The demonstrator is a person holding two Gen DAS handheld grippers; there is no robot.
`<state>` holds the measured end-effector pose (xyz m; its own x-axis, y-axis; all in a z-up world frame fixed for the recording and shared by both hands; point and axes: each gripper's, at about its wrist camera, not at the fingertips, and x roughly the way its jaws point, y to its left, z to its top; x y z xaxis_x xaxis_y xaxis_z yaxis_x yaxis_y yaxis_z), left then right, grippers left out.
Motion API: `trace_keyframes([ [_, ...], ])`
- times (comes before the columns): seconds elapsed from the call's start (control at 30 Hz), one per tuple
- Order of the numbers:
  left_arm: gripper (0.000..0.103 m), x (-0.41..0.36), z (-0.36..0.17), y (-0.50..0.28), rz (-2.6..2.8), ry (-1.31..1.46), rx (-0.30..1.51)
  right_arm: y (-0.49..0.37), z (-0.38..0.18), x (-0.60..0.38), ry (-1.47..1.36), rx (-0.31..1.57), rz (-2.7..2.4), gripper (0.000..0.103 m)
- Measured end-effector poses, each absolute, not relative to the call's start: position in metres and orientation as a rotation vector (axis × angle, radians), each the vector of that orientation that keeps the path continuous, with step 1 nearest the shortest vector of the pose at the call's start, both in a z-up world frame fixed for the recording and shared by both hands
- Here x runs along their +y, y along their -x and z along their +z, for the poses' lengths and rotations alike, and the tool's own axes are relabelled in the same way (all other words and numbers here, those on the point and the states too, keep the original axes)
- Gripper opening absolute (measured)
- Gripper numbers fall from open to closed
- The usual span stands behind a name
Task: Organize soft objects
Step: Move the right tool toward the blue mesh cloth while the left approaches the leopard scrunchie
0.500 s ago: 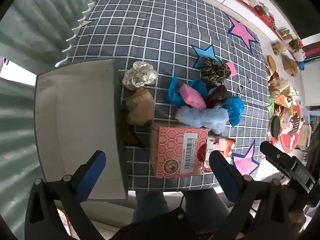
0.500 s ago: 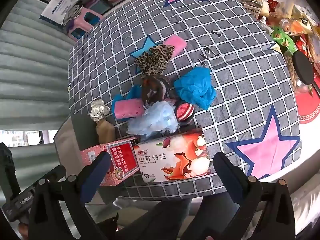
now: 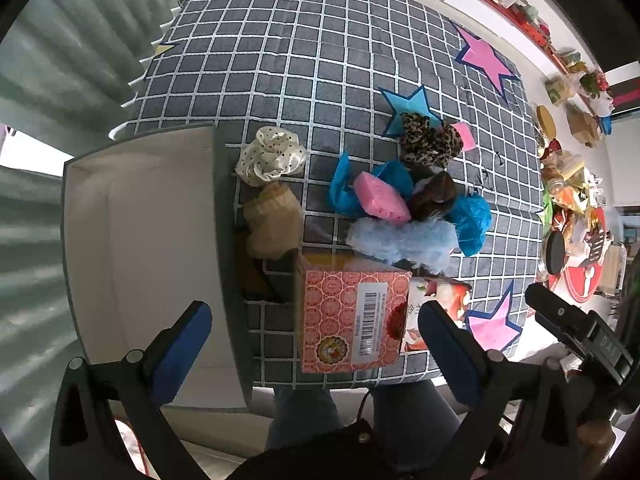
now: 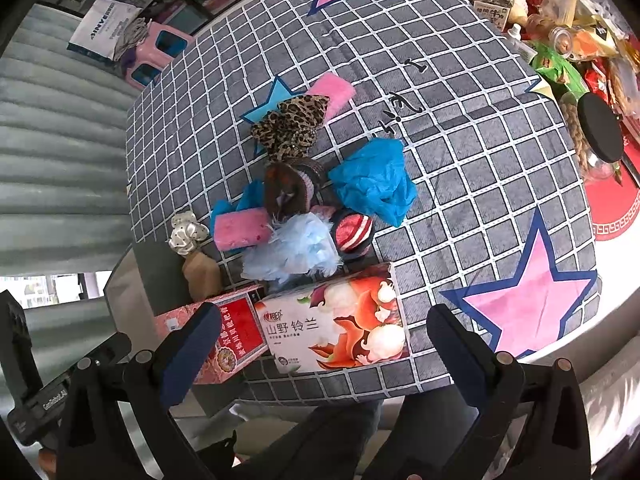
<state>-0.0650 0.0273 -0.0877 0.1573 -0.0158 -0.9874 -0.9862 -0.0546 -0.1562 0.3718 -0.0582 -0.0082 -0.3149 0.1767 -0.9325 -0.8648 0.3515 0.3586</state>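
Note:
A heap of soft things lies mid-table: a leopard scrunchie (image 3: 430,140) (image 4: 290,124), a pink sponge (image 3: 382,199) (image 4: 240,228), a fluffy light-blue piece (image 3: 404,242) (image 4: 294,252), blue crumpled pieces (image 3: 470,220) (image 4: 376,180), a brown piece (image 3: 434,196) (image 4: 288,188) and a red striped ball (image 4: 354,232). A cream dotted scrunchie (image 3: 270,156) (image 4: 188,232) and a tan piece (image 3: 274,220) (image 4: 202,272) lie beside an open grey box (image 3: 140,260). My left gripper (image 3: 312,344) and right gripper (image 4: 320,344) are open and empty above the near table edge.
An orange-red carton (image 3: 352,316) (image 4: 224,336) and a tissue pack (image 4: 340,328) (image 3: 436,300) stand at the near edge. Jars and snack packets (image 4: 580,60) crowd the right side. The checked cloth (image 3: 300,60) has star patches. A pink stool (image 4: 160,48) stands beyond the table.

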Motion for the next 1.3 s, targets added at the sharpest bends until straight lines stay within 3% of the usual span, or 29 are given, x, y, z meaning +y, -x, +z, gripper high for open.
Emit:
trace_keyframes([
  [0.43,0.103,0.066,-0.109,0.062,1.173,1.266,1.138,-0.383,-0.033,-0.034,0.682,1.565,1.181,0.103],
  [0.7,0.103,0.108,-0.144,0.058,1.2,1.224,1.238,-0.394,-0.067,-0.014,0.774,1.577,1.11,0.103],
  [1.07,0.103,0.159,-0.176,0.052,1.224,1.165,1.209,-0.41,-0.107,0.01,0.825,1.606,1.046,0.103],
  [1.3,0.103,0.178,-0.211,0.044,1.226,1.119,1.283,-0.42,-0.134,0.025,0.81,1.623,1.009,0.103],
])
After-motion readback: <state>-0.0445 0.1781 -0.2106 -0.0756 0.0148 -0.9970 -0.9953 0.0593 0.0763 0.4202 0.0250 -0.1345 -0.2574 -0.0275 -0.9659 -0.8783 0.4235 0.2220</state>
